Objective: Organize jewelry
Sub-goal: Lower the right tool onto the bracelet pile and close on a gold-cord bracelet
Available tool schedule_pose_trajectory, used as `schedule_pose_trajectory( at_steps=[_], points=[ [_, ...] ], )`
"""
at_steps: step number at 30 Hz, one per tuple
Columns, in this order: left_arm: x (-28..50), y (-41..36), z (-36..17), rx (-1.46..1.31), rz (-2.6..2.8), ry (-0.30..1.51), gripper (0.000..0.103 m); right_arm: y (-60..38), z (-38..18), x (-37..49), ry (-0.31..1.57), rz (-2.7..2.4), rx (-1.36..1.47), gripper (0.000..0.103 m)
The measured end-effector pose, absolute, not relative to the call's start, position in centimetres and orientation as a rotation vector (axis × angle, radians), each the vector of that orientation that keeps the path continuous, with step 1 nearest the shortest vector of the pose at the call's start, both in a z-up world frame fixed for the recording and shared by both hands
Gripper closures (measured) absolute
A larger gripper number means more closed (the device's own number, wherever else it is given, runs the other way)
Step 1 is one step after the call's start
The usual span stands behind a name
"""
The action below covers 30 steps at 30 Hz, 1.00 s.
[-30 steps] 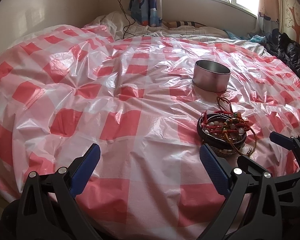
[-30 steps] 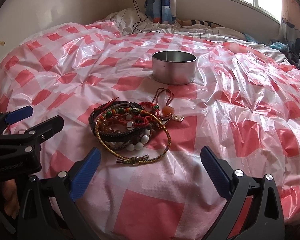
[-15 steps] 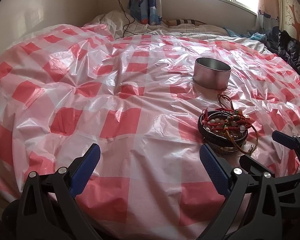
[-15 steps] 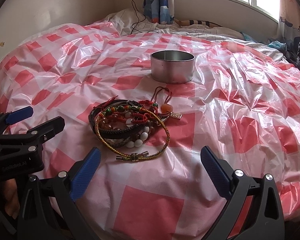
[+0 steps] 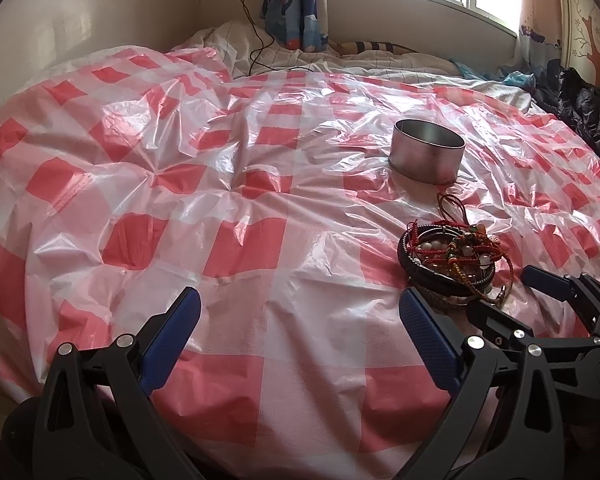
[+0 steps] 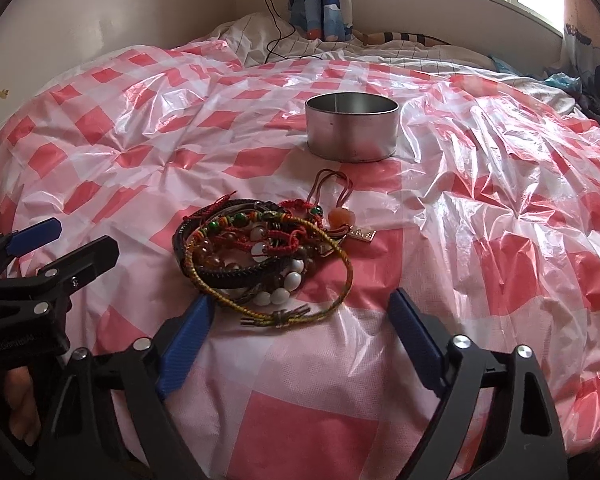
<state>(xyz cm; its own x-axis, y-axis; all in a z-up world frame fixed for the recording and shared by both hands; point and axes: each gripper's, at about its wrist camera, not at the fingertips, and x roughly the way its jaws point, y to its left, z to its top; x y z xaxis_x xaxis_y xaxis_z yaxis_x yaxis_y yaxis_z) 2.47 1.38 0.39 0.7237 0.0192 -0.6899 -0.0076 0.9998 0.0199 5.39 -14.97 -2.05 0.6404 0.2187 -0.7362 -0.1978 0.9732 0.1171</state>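
Red-checked plastic sheet (image 5: 244,248) covers the bed; black cable (image 6: 274,36), perhaps a charger's, behind.

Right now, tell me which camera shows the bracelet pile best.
The right wrist view: the bracelet pile lies near the centre, seen from above, with single beads and cords distinct. The left wrist view shows the pile smaller, off to the right and at a flatter angle, its near edge partly behind a gripper finger.

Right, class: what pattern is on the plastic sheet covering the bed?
Red-and-white checks on the glossy plastic sheet; the left wrist view shows it best.
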Motion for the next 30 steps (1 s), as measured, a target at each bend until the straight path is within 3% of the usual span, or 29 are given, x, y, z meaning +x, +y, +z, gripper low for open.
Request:
schedule_pose_trajectory(
  at_steps=[1,2,4,6,7,14,16,18,26,30],
  points=[
    [2.5,1.4,0.4,0.014,0.015,0.763,0.008,-15.1,-2.0,5.4,0.844,0.252,0.04,0.045],
    [2.5,1.4,0.4,0.015,0.015,0.762,0.008,-15.2,-2.0,5.3,0.846,0.251,0.051,0.053],
    [2.5,1.4,0.4,0.016,0.015,0.762,0.008,-15.9,-2.0,5.4,0.851,0.247,0.09,0.079],
    [2.5,1.4,0.3,0.016,0.013,0.764,0.008,-17.1,-2.2,5.5,0.864,0.267,0.183,0.092],
    [2.5,1.4,0.4,0.015,0.013,0.766,0.008,-17.6,-2.3,5.5,0.863,0.273,0.219,0.094],
    [2.5,1.4,0.4,0.014,0.013,0.766,0.008,-17.8,-2.0,5.4,0.86,0.336,0.286,0.091],
    [2.5,1.4,0.4,0.012,0.013,0.766,0.008,-18.5,-2.3,5.5,0.852,0.363,0.383,0.035],
    [2.5,1.3,0.4,0.01,0.011,0.766,0.008,-19.2,-2.1,5.5,0.839,0.358,0.44,0.03],
    [2.5,0.6,0.4,0.012,-0.004,0.77,0.007,-21.3,-3.3,8.5,0.86,0.414,0.678,0.034],
    [2.7,0.9,0.4,-0.002,-0.001,0.776,0.007,-23.1,-4.8,9.3,0.876,0.467,0.86,0.072]
  ],
)
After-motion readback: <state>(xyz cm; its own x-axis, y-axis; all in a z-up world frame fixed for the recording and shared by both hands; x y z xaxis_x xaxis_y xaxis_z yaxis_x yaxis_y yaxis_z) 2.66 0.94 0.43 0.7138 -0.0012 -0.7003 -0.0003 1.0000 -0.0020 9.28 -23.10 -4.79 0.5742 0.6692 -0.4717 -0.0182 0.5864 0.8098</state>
